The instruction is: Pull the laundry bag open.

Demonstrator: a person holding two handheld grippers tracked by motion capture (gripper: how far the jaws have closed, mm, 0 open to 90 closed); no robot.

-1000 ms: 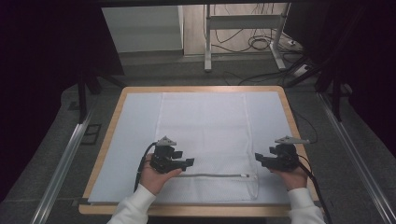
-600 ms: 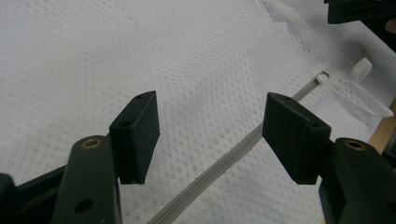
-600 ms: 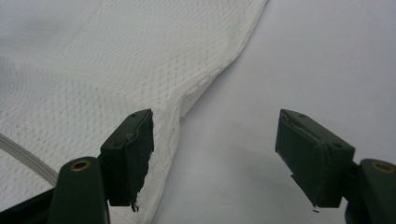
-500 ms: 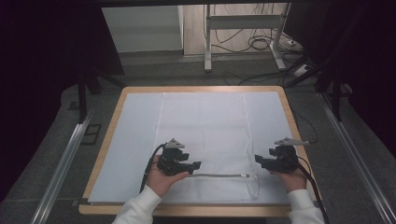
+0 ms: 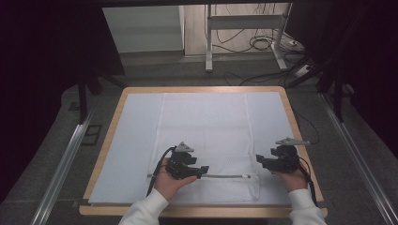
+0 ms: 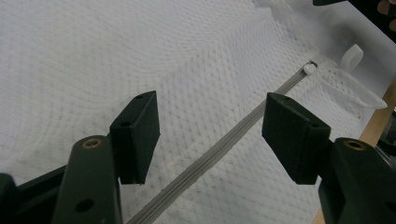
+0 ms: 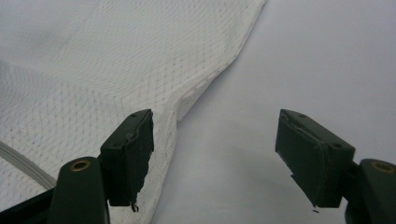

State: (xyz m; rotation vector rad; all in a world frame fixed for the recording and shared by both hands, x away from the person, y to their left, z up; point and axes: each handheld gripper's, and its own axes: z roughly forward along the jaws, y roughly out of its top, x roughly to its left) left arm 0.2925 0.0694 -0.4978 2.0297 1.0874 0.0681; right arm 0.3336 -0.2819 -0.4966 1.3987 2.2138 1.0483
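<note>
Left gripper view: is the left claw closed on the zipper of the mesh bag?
No. The left claw stands open above the mesh bag, and the zipper runs free between its two jaws, untouched by either.

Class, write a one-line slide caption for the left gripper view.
Open left gripper poised over the white mesh bag, jaws either side of its zipper.

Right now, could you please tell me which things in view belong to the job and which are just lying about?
In the job:
- white mesh laundry bag
- its grey zipper with white pull
- left hand-held gripper, jaws open over the zipper
- right hand-held gripper, open by the bag's edge

Lying about:
- pale sheet on the wooden table
- cables on the floor
- metal stand
</note>
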